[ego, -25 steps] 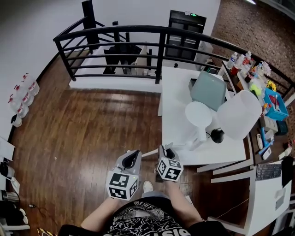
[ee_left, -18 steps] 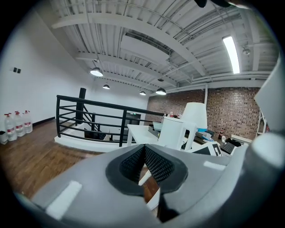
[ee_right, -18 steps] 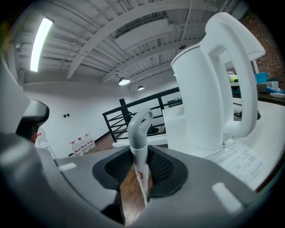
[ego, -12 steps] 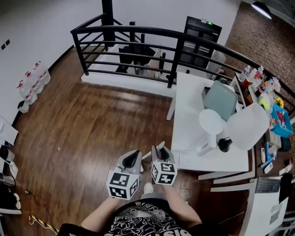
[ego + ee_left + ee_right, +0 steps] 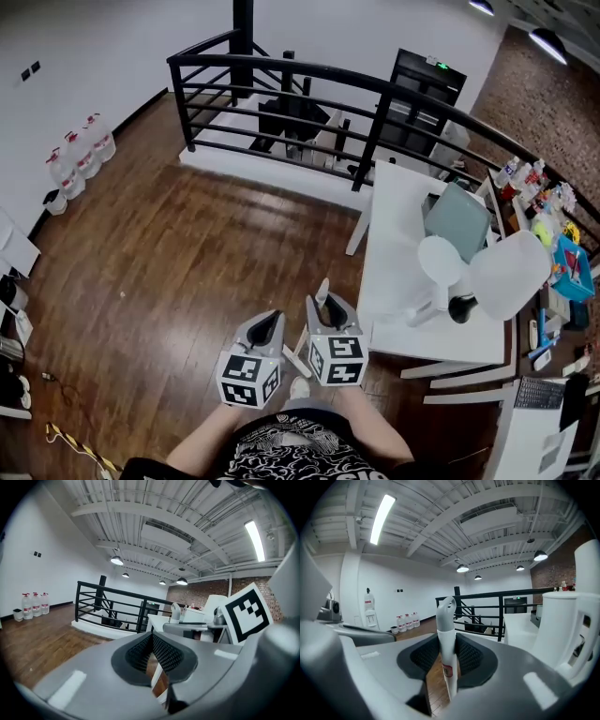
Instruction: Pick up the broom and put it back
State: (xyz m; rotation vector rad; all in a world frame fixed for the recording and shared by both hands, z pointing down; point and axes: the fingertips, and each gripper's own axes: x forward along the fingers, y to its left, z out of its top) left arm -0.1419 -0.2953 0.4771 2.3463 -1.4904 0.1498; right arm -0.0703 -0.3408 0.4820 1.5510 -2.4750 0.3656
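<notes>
Jaws of the right gripper (image 5: 446, 654) pinch the broom handle (image 5: 445, 625), now lifted and turned upright

Both ribbed pads of that gripper press on the white shaft just below its grey cap (image 5: 446, 605), and the hanging loop stands clear above them. A second ago the shaft lay slanted low between the two grippers. Now the right one has risen and rolled, its marker cube faces the head camera squarely, and the cap pokes up above it. The shaft runs down and back between the grippers toward the person's feet. The brush end shows in no view.

Beside it, the left gripper (image 5: 151, 643) has its pads pressed together at the tips with nothing between them. A strip of the white shaft shows through the gap lower down, beyond the pads and untouched.

Farther off, the view has swung: more of the wooden floor (image 5: 187, 253) lies ahead, the white table (image 5: 398, 234) has slid to the right, and the black railing (image 5: 309, 75) and the water bottles (image 5: 84, 150) by the far wall sit fuller in frame.

By my reading, the pick-up is done and the carry is under way; the storage spot is not yet identifiable
</notes>
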